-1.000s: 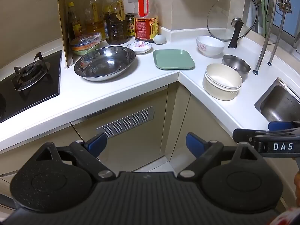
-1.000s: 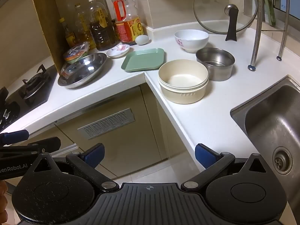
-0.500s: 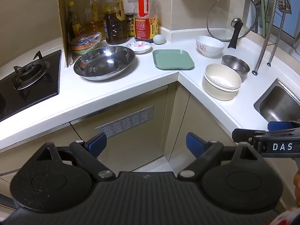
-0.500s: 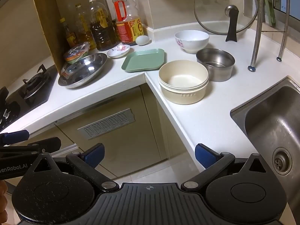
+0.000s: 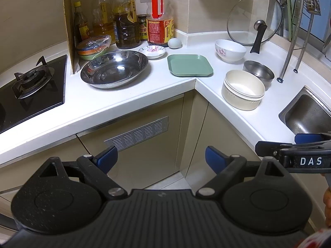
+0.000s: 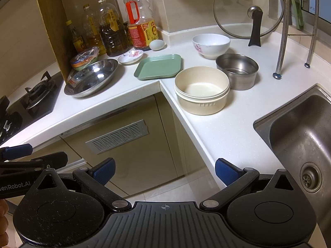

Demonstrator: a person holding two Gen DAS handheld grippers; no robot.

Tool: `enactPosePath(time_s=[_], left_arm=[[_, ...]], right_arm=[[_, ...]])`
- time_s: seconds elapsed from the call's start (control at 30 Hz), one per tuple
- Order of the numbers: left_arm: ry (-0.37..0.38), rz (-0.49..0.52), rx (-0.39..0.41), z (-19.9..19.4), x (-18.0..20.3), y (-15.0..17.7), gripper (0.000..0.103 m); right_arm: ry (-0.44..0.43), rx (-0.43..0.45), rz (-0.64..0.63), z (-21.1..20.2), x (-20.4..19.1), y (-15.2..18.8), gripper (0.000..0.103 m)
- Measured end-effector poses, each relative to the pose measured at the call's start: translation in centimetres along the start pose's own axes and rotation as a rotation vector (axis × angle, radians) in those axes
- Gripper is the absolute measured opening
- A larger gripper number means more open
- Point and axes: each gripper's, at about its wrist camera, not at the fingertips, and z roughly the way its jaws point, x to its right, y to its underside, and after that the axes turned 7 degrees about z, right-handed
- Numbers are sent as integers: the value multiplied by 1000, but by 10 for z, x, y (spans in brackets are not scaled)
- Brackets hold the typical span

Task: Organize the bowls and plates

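Both claws stand wide open and hold nothing: the left claw (image 5: 161, 158) and the right claw (image 6: 164, 169) hang in front of the cabinet, below the bench's front edge and well apart from every dish.

Task items, all on the white bench (image 6: 223, 132). The cream bowl (image 6: 202, 90) sits just right of the inner corner, close to the front edge; it appears to be two nested pieces, though this cannot be confirmed. The steel pot (image 6: 238, 71) stands directly behind it, touching or nearly so. The floral white bowl (image 6: 211, 45) is further back toward the wall. The green square plate (image 6: 158, 66) lies flat at the inner corner. The wide steel basin (image 6: 91, 78) rests left of it, and the small floral saucer (image 6: 130, 56) sits behind, between basin and plate.

Surroundings: oil bottles (image 5: 126, 31) and an egg (image 5: 174, 42) line the back wall, a glass lid (image 6: 248, 10) leans in the back right corner, the sink (image 6: 300, 140) opens at the right end and the gas hob (image 5: 31, 82) at the left.

Assessment: no dish is gripped, so sorting is at its start. Recommended practice: begin with the nearest bowl, bring the right claw in level with one finger inside the rim and one outside, close firmly, lift straight up to clear the steel pot, and keep away from the bench edge.
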Motion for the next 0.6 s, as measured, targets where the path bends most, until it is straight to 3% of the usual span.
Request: enactPosePath(time_s=[0.6], left_arm=[[2, -2, 2, 0, 1, 0, 91]], right_arm=[[0, 2, -1, -2, 0, 0, 102]])
